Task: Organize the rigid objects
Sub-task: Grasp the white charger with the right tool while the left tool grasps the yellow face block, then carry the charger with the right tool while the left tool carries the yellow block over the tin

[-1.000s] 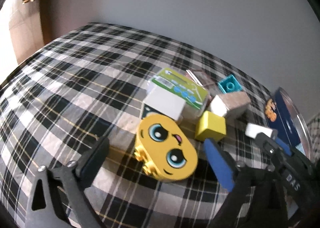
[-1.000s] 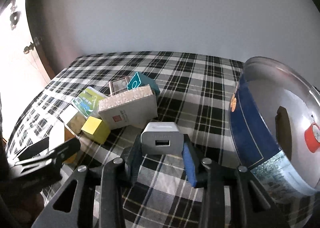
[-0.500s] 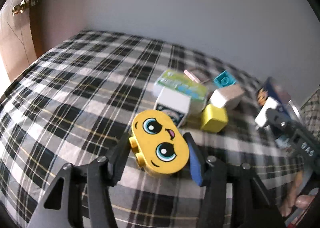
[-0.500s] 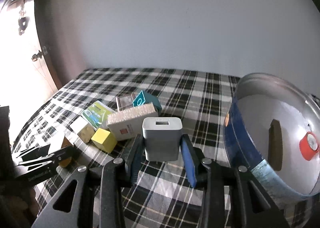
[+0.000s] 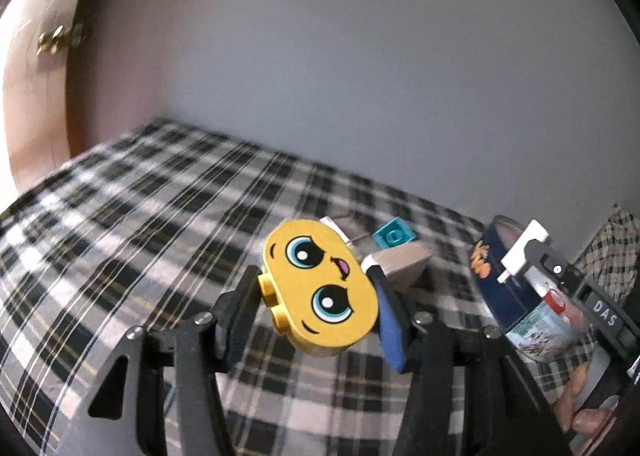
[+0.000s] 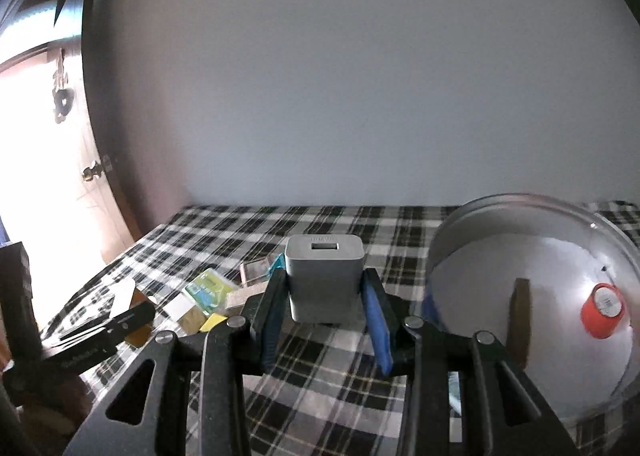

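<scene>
My left gripper (image 5: 316,292) is shut on a yellow face brick (image 5: 320,288) and holds it above the checked cloth (image 5: 140,236). My right gripper (image 6: 325,296) is shut on a grey USB charger (image 6: 325,280), lifted off the cloth beside the round blue tin (image 6: 532,296). In the left wrist view the charger (image 5: 520,252) hangs over the tin (image 5: 508,288). The tin holds a red cylinder (image 6: 603,310) and a brown piece (image 6: 520,320).
A cluster stays on the cloth: a teal brick (image 5: 394,236), a speckled box (image 5: 400,264), a green card pack (image 6: 210,288), a yellow cube (image 6: 212,322). A grey wall stands behind. A door (image 6: 60,196) is at left.
My left gripper closed on the yellow face brick and lifted it off the cloth. My right gripper raised the charger and carried it toward the tin.
</scene>
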A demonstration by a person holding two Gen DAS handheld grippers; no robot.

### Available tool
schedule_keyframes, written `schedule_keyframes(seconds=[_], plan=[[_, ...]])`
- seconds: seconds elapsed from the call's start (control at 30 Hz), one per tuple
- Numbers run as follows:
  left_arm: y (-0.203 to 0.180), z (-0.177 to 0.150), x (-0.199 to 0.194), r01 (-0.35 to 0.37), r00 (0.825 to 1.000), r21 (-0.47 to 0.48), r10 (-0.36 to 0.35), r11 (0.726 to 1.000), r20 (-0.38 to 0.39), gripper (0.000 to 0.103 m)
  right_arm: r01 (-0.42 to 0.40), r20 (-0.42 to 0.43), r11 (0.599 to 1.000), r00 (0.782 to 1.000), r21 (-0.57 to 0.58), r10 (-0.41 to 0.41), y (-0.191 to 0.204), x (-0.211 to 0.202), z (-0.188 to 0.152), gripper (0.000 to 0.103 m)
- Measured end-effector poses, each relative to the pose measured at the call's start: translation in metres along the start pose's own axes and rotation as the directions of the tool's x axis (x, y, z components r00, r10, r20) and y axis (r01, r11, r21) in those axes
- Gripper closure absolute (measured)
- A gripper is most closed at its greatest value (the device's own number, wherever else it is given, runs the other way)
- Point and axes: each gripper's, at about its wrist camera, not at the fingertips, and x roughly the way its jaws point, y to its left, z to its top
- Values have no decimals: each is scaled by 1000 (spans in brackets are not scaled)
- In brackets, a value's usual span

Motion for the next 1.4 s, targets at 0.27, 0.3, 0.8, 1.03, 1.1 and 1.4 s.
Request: schedule_keyframes(seconds=[0.27,0.3,0.8,1.03,1.1,1.4], plan=[[-54,13,10,37,998,68,-41,997,47,50,38,37,998,999,-47,-37,-14,-12,-2,63],[-62,15,11,49,997,77,-54,996,53,50,46,45,997,998,-55,-44,-18,-14,-2,63],[-180,21,54,123,990,122,-130,985,48,50,169,90,985,981,38,-172,-88,-32,12,62],[-201,17,65,179,982,128,-184,976,35,50,246,134,967,958,64,-253,-104,-45,18,62],[-203,15,67,183,982,146,-189,972,28,50,273,145,960,949,64,-279,-105,-46,20,62],[-204,14,71,183,981,195,-193,964,33,50,380,128,923,914,67,-385,-119,-45,19,62]])
